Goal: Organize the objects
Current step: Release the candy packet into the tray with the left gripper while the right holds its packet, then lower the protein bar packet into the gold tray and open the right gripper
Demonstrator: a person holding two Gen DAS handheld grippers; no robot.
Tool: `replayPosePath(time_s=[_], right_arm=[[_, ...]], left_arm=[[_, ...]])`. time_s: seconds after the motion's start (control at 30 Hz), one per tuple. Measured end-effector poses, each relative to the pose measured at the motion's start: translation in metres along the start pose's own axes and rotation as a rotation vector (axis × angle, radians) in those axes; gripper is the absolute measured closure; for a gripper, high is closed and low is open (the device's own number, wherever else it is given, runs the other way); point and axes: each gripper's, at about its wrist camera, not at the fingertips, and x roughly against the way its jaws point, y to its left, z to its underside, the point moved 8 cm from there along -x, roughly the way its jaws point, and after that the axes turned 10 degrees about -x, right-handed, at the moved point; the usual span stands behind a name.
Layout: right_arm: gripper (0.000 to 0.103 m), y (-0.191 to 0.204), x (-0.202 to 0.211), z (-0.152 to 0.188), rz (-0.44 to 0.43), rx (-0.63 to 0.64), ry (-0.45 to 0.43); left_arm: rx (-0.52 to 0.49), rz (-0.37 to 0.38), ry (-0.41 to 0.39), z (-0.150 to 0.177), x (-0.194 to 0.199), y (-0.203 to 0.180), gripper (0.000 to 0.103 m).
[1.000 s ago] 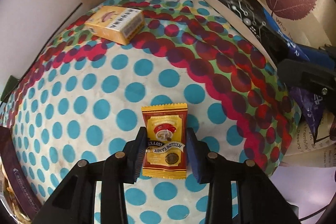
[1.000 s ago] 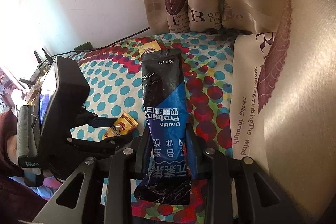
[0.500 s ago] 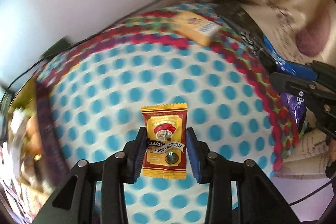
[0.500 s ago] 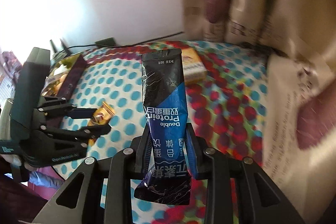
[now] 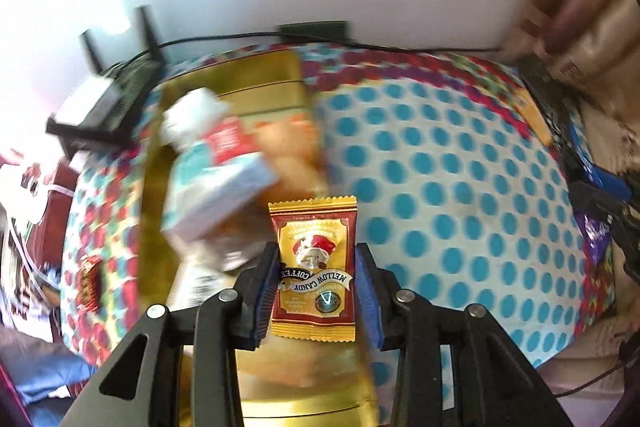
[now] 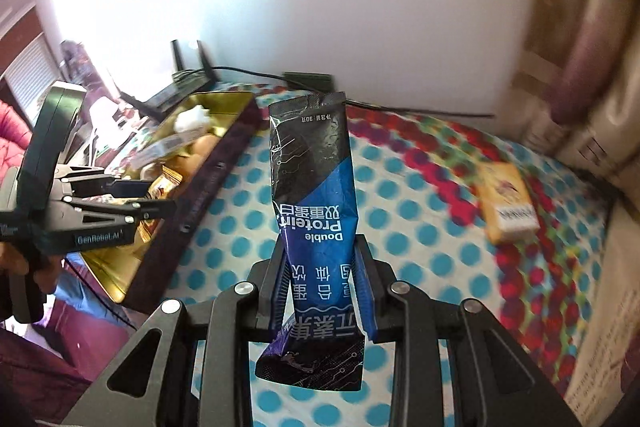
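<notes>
My left gripper (image 5: 316, 275) is shut on a red-and-gold coffee candy packet (image 5: 314, 267) and holds it above the gold tin box (image 5: 256, 83). In the right wrist view the left gripper (image 6: 154, 195) hovers over that box (image 6: 224, 103) with the candy (image 6: 162, 185) between its fingers. My right gripper (image 6: 322, 275) is shut on a black-and-blue protein packet (image 6: 312, 187), held upright above the dotted tablecloth (image 6: 420, 227). A yellow carton (image 6: 506, 201) lies on the cloth at the right.
The gold box holds a white-and-red carton (image 5: 216, 179) and several snacks. A black router (image 5: 108, 103) with antennas stands behind the box. A cable (image 6: 420, 109) runs along the white wall. Curtains (image 6: 580, 67) hang at the right.
Both grippers swung left. The left gripper carried the candy from over the cloth to over the gold box. The right gripper followed with the protein packet; the yellow carton now lies at its right.
</notes>
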Motion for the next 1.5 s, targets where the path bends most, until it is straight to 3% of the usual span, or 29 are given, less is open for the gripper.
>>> replayPosePath(time_s=[0.27, 0.6, 0.87, 1.17, 1.5], right_arm=[[0.074, 0.047, -0.016, -0.002, -0.035, 0.052, 0.024], [0.074, 0.061, -0.026, 0.001, -0.022, 0.043, 0.042], [0.074, 0.069, -0.034, 0.008, -0.015, 0.027, 0.062], [0.074, 0.094, -0.058, 0.0, -0.067, 0.057, 0.083], [0.074, 0.168, -0.101, -0.034, -0.18, 0.194, 0.098]], left_arm=[[0.058, -0.022, -0.006, 0.009, 0.0, 0.045, 0.063], [0.058, 0.009, 0.013, 0.006, -0.013, 0.057, 0.061], [0.062, 0.011, 0.016, 0.003, -0.015, 0.062, 0.028], [0.076, -0.032, -0.009, 0.008, 0.009, 0.076, 0.023], [0.142, -0.062, -0.024, 0.027, 0.039, 0.099, 0.023]])
